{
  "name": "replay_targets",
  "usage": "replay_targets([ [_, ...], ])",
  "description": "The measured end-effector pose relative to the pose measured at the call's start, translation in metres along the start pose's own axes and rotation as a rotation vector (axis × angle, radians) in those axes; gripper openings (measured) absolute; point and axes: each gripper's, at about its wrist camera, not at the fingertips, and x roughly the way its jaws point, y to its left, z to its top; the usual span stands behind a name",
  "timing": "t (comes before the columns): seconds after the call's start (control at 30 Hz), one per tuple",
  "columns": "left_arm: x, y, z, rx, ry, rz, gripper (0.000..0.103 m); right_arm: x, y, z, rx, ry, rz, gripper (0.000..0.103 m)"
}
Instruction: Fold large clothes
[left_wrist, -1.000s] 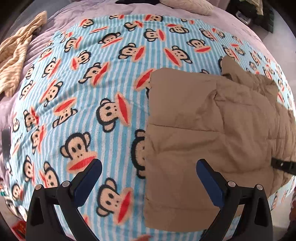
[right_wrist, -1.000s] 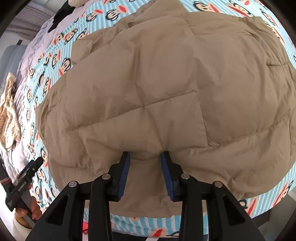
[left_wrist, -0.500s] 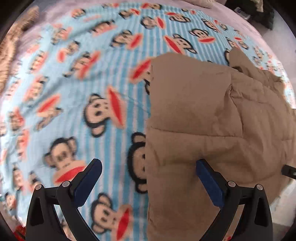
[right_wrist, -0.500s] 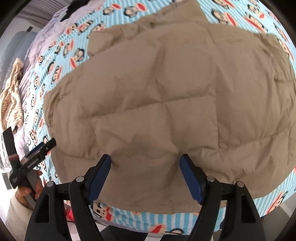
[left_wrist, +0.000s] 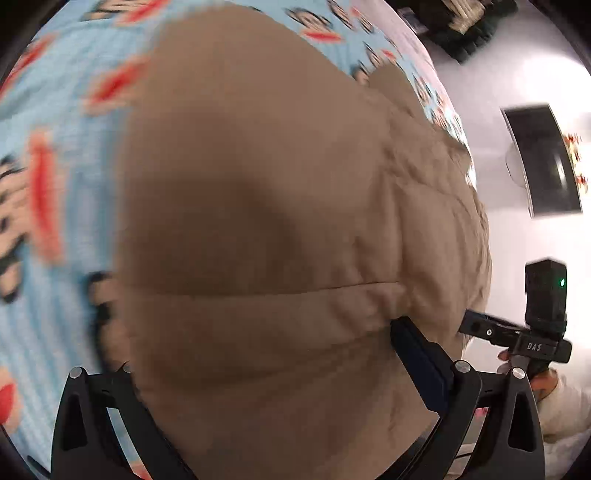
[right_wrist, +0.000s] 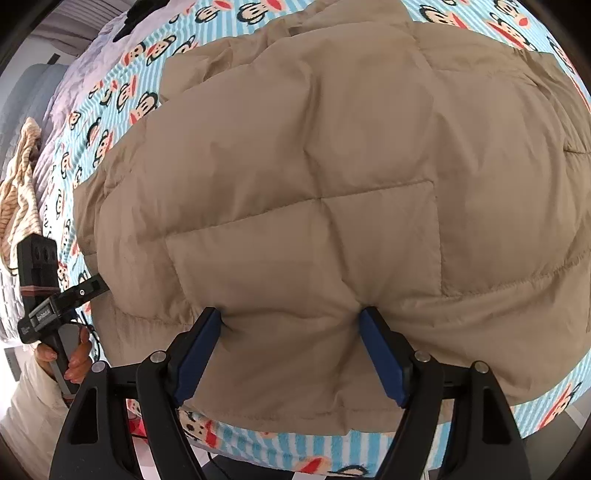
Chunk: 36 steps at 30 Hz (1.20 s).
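On a monkey-print blanket (left_wrist: 55, 155), the left gripper (left_wrist: 258, 354) straddles the tan quilted jacket (left_wrist: 258, 206) wide open, while from the right wrist, the right gripper (right_wrist: 291, 314) has just opened, pads dimpling the jacket's near edge, gripping nothing.

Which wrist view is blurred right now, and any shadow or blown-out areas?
Left wrist view: heavy motion blur on the monkey-print blanket and most of the tan puffer jacket, a broad dark shadow across the jacket, and the white floor at right blown out. Right wrist view: sharp and evenly lit, quilting seams crisp, only fisheye bending at the edges.
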Motion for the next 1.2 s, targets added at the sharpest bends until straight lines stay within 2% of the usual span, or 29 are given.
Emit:
replay_targets([
  [0.1, 0.012, -0.01, 0.003, 0.017, 0.029, 0.032, 0.101, 0.002, 0.002, 0.0, -0.006, 0.002, -0.007, 0.084],
  [0.17, 0.009, -0.011, 0.004, 0.018, 0.028, 0.015, 0.079, 0.002, 0.004, 0.0, -0.008, 0.003, -0.011, 0.084],
  [0.2, 0.003, -0.011, 0.003, 0.011, 0.03, -0.036, 0.051, 0.002, 0.004, 0.001, -0.007, 0.004, -0.01, 0.084],
  [0.23, -0.001, -0.012, 0.003, 0.002, 0.029, -0.063, 0.036, 0.001, 0.004, 0.001, -0.006, 0.006, -0.007, 0.084],
  [0.3, -0.012, -0.021, 0.002, 0.014, 0.013, -0.075, 0.028, 0.0, 0.004, 0.001, -0.003, 0.01, 0.003, 0.084],
  [0.4, -0.023, -0.042, 0.001, 0.046, -0.01, -0.041, 0.028, 0.001, 0.001, 0.002, 0.012, 0.01, 0.016, 0.084],
  [0.53, -0.037, -0.07, -0.003, 0.067, -0.044, -0.033, 0.028, -0.001, -0.002, 0.002, 0.027, 0.015, 0.033, 0.084],
  [0.6, -0.042, -0.081, -0.003, 0.069, -0.051, -0.03, 0.028, -0.006, -0.005, 0.003, 0.038, 0.029, 0.055, 0.084],
  [0.67, -0.049, -0.084, 0.0, 0.062, -0.05, -0.021, 0.028, -0.018, -0.008, 0.003, 0.048, 0.006, 0.086, 0.082],
  [0.7, -0.051, -0.089, 0.0, 0.051, -0.047, -0.018, 0.028, -0.025, -0.009, 0.003, 0.048, -0.021, 0.089, 0.077],
  [0.73, -0.053, -0.094, 0.001, 0.045, -0.047, -0.019, 0.028, -0.037, -0.012, 0.005, 0.047, -0.075, 0.082, 0.057],
  [0.77, -0.057, -0.101, 0.001, 0.04, -0.048, -0.024, 0.028, -0.047, -0.016, 0.009, 0.046, -0.129, 0.068, 0.032],
  [0.83, -0.065, -0.115, 0.003, 0.044, -0.053, -0.038, 0.028, -0.055, -0.022, 0.018, 0.059, -0.186, 0.066, 0.018],
  [1.0, -0.076, -0.172, 0.007, 0.107, -0.065, -0.051, 0.028, -0.04, -0.032, 0.063, 0.07, -0.253, 0.144, 0.012],
  [1.2, -0.058, -0.242, 0.023, 0.163, -0.039, -0.039, 0.028, 0.012, -0.02, 0.101, 0.058, -0.202, 0.189, 0.006],
])
